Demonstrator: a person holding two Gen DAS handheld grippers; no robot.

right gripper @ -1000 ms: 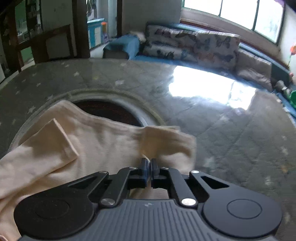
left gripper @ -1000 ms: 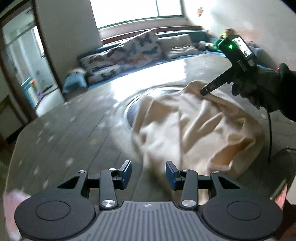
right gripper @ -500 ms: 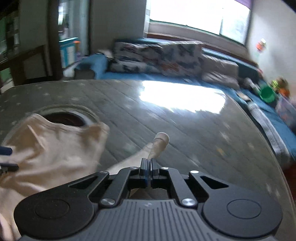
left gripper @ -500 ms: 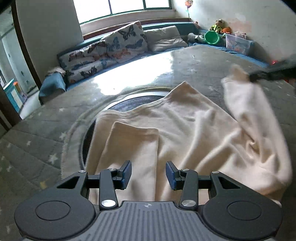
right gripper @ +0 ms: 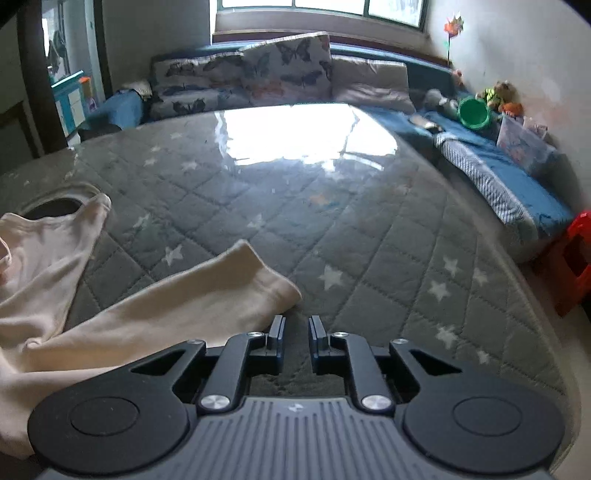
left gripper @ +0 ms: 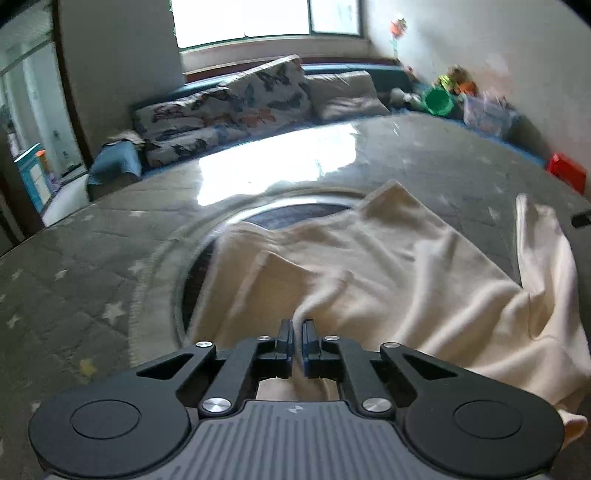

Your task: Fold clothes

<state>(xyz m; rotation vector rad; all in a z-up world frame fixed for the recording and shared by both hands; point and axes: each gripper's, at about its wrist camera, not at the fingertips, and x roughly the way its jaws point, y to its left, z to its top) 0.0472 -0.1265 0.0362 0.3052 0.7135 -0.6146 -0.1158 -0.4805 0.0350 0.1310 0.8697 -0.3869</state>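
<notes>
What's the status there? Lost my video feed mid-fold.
Left hand-held gripper shut on cream garment. Right hand-held gripper jaws just opened, sleeve released, lying beside it. Quilted table ahead, nothing blocking.

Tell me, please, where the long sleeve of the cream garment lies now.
In the right wrist view the sleeve lies stretched on the grey starred table cover, its cuff just left of the open right gripper.

both views sit on a gripper and look forward and downward along its fingers, low and close over the quilted table (right gripper: 369, 236). the left wrist view faces the cream garment (left gripper: 388, 266) head-on; the right wrist view has it at its left edge. both share the garment, the table, the butterfly cushions (right gripper: 258, 77) and the window (left gripper: 240, 18).
</notes>
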